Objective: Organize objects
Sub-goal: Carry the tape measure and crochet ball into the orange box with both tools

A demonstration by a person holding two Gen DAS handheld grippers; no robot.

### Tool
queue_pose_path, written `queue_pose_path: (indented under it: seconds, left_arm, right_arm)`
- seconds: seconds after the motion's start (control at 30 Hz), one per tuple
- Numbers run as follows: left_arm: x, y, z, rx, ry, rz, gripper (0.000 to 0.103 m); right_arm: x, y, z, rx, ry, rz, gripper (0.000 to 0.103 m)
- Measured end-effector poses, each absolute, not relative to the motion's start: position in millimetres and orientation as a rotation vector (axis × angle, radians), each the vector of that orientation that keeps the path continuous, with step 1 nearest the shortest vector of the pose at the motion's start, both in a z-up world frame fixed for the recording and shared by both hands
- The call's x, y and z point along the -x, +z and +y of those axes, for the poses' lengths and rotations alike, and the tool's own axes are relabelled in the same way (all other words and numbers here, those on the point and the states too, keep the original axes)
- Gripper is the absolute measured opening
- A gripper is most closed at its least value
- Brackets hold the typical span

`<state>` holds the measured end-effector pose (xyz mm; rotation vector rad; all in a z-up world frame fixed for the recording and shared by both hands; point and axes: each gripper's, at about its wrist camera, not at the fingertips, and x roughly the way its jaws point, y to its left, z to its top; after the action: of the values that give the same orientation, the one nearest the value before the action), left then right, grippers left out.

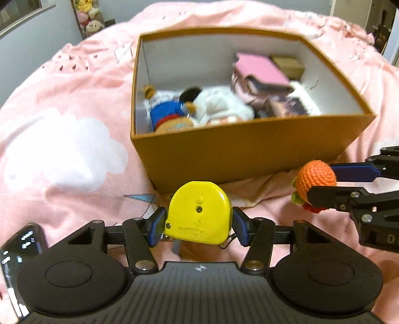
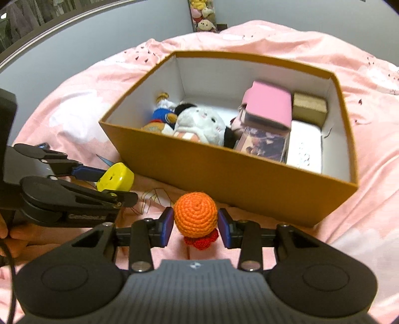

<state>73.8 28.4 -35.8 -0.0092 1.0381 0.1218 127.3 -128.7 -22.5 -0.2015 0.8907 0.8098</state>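
One open brown cardboard box (image 1: 239, 149), white inside, sits on a bed covered by one pink quilt (image 1: 62, 104) printed with white clouds. Two handheld grippers hover over the quilt just short of the box's near wall. The left gripper (image 1: 199, 225) has its blue pads pressed against both sides of one yellow tape measure (image 1: 199, 211), clamped and lifted clear of the quilt. The right gripper (image 2: 195, 225) is clamped on one orange crocheted toy (image 2: 195, 213) with red trim underneath and a green patch visible from the left wrist view; it too is held above the quilt, off to the right of the tape measure and apart from it. Inside the box, along its left end: one doll in a blue top (image 1: 165, 114), partly under one white plush animal (image 1: 222, 104) lying towards the middle of the near wall. Towards the right end: one pink box (image 2: 270, 106) resting on top of one clear case with dark printed contents (image 2: 264, 144), and one small tan box (image 2: 309, 107) in the far right corner. One white flat item (image 2: 305, 142) lies along the right wall. Part of a hand (image 2: 10, 234) grips the left tool. One shelf of plush toys (image 2: 203, 15) stands against the far wall.
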Motion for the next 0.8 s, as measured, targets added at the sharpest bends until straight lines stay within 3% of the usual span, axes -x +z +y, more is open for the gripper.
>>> queue_pose_path:
  seconds: [0.43, 0.8]
  left_arm:
    - [-77.3, 25.4, -5.9, -0.010, 0.010, 0.821, 0.064]
    - [-146.0, 38.3, 20.9, -0.047, -0.080, 0.794, 0.064]
  right_arm:
    - [-126.2, 50.0, -157.0, 0.126, 0.826, 0.709, 0.040]
    - [-190.5, 55.2, -127.7, 0.108, 0.830, 0.708, 0.040]
